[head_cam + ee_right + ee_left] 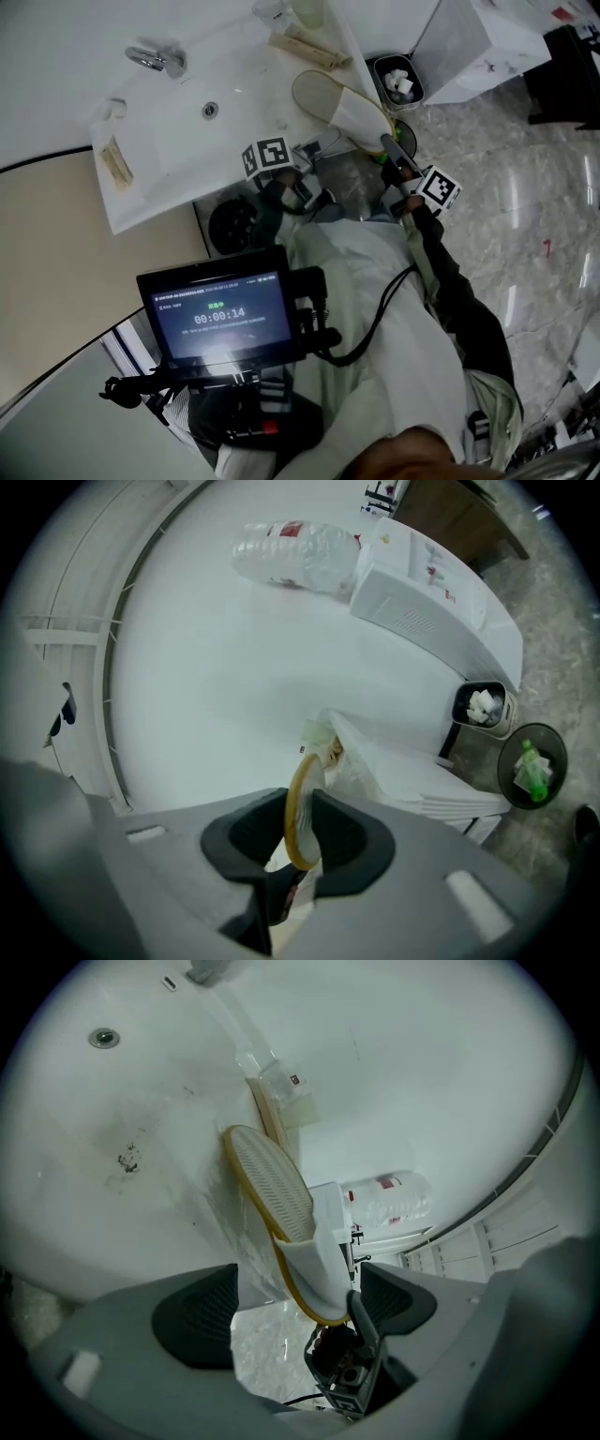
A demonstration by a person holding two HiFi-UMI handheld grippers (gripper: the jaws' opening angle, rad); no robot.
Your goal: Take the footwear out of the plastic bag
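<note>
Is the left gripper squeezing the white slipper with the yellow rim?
No, the left gripper has its jaws wide apart; the right gripper pinches the white slipper with the yellow rim.

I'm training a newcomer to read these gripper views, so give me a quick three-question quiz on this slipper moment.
1. Which gripper is shut on the slipper: A, the left gripper; B, the right gripper; C, both?
2. True or false: the left gripper's jaws are together.
3. What colour is the slipper's rim?

Key: 1 B, the right gripper pinches the slipper's edge. 2 False, its jaws stand wide apart and press on nothing. 3 Yellow.
</note>
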